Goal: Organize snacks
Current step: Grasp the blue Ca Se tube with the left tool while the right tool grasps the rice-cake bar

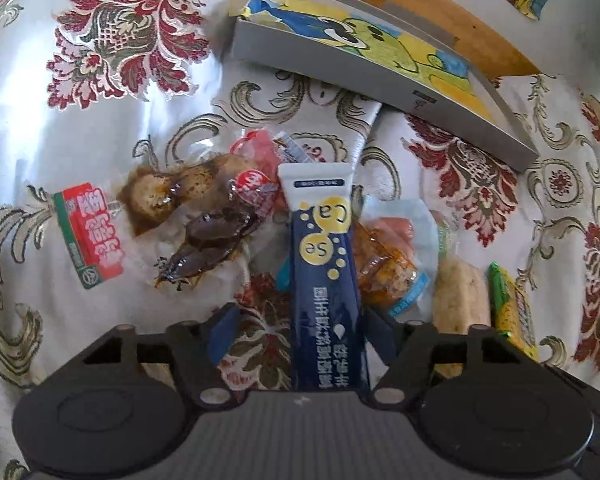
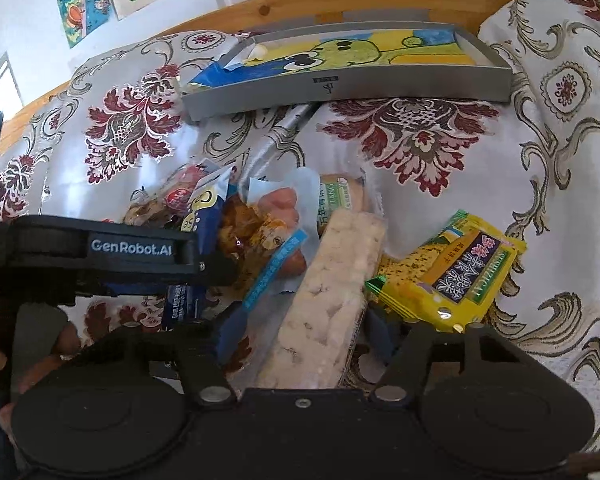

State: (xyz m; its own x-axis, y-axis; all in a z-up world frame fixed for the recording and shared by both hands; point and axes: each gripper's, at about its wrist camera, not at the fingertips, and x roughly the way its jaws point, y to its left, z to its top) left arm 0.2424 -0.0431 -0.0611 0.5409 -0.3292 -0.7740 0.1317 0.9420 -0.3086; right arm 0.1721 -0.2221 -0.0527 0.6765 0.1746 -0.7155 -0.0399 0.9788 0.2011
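We are holding the left claw point(image 1: 296, 332) apart around the navy sachet point(image 1: 324, 272), low in the frame. The right claw point(image 2: 296, 332) is straddling the rice cracker bar point(image 2: 332, 292), also unclosed. We are judging it best to close squarely mid-packet, then lift toward the grey box point(image 2: 340, 88) at upper centre.

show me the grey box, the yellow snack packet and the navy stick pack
grey box point(image 2: 380, 87), right wrist view, on its front wall
yellow snack packet point(image 2: 456, 276), right wrist view, on its printed face
navy stick pack point(image 1: 324, 280), left wrist view, on its middle

blue sachet point(image 1: 326, 276): yellow circles "ca" and "se", seen inverted; white chinese print below them, not legible. left gripper point(image 2: 100, 246), just left of the sachet: "genrobot.ai" on its side. yellow pack point(image 2: 456, 276), right of the sachet: "sushuzicai" on a green edge strip, plus chinese characters. wrapper point(image 2: 342, 196) behind it: "tang".
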